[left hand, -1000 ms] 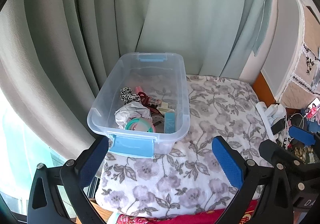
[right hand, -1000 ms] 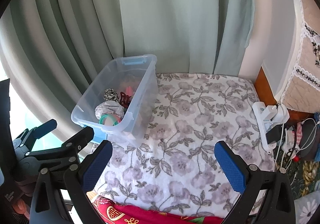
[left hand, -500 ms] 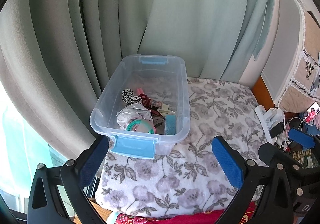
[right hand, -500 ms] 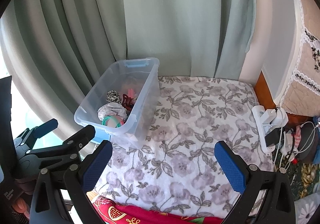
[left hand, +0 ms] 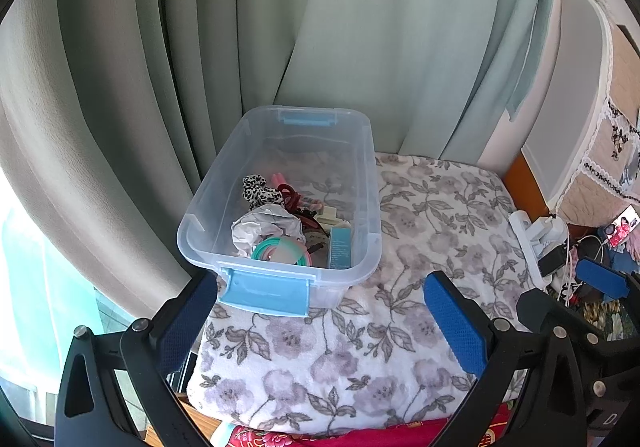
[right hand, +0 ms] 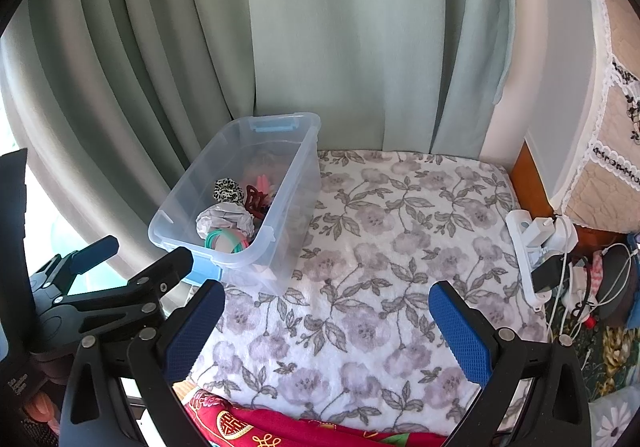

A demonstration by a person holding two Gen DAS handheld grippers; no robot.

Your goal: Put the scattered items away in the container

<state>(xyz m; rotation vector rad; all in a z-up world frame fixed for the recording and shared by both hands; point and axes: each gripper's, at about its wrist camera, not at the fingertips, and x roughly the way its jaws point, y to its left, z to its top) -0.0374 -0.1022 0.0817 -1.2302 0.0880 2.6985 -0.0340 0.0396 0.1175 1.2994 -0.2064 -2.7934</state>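
1. Curtain [left hand: 120, 107]: grey-green folds fill the 9 to 12 o'clock part of both views, hanging just behind the bin.
2. Left tongs [left hand: 320, 311]: jaws spread wide and holding nothing, hovering at 6 o'clock of the left view, just short of the bin's near blue latch [left hand: 266, 293].
3. Bin [left hand: 364, 183]: clear plastic, lid off, standing on the left edge of the blanket. It sits at the centre of the left view and at 9 o'clock of the right view.
4. Inside the bin, bunched at its near end: a leopard scrunchie [left hand: 256, 187], crumpled paper [left hand: 260, 225], teal rings [left hand: 280, 249], a red clip [left hand: 290, 195] and a blue box [left hand: 340, 247] along the right wall.
5. Blanket [right hand: 400, 247]: a floral throw over the surface; I see nothing loose lying on it.
6. Right tongs [right hand: 326, 321]: also wide apart and empty, above the blanket at 6 o'clock of the right view, well right of the bin.
7. Power strip [right hand: 528, 247]: at 3 o'clock, off the blanket's edge amid cables; it looks like no part of the job.
8. Step: gathering appears finished, every scattered item now in the bin.
9. Next: probably only a check of the blanket's edges for strays; no lid is in view.
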